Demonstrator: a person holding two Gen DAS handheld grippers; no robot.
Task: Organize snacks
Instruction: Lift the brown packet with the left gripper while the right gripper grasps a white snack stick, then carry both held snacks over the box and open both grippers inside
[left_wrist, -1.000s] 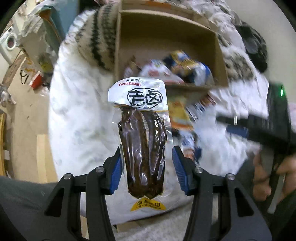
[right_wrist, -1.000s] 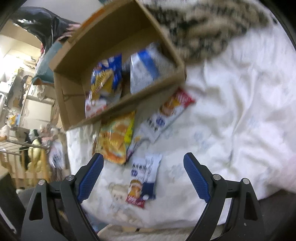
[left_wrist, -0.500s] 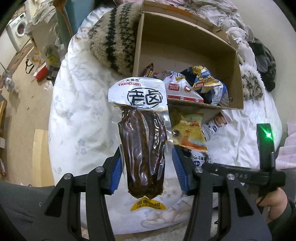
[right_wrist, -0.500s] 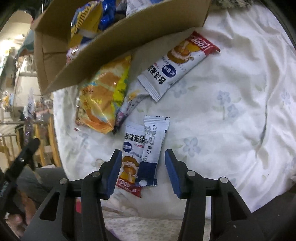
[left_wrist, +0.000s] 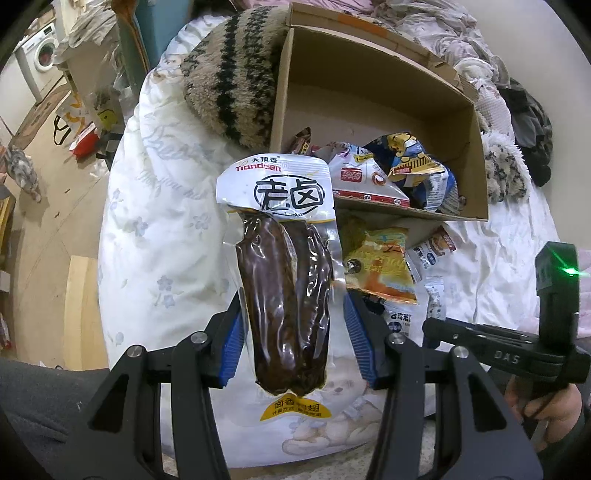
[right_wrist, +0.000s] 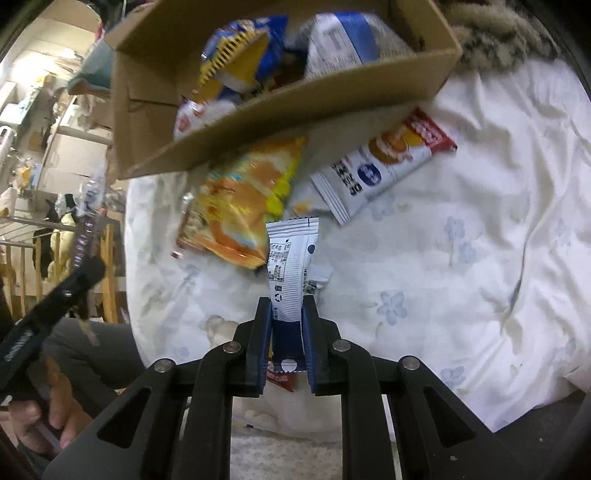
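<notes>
My left gripper (left_wrist: 293, 334) is shut on a vacuum pack of brown braised meat (left_wrist: 286, 295) with a white label top, held upright above the bed. My right gripper (right_wrist: 286, 339) is shut on a slim white and blue snack sachet (right_wrist: 290, 266), lifted off the quilt. A cardboard box (left_wrist: 369, 107) with several snack bags stands ahead; it also shows in the right wrist view (right_wrist: 295, 107). An orange-yellow snack bag (right_wrist: 240, 206) and a white, red and blue sachet (right_wrist: 384, 162) lie on the quilt before the box.
The white flowered quilt (right_wrist: 461, 240) covers the bed. A striped woolly cushion (left_wrist: 229, 74) lies left of the box. The right gripper's body (left_wrist: 517, 354) is at the lower right of the left wrist view. Floor and clutter lie left of the bed.
My right gripper came down over the white and blue sachet, shut on it and raised it. My left gripper kept hold of the meat pack and drew back a little from the box.
</notes>
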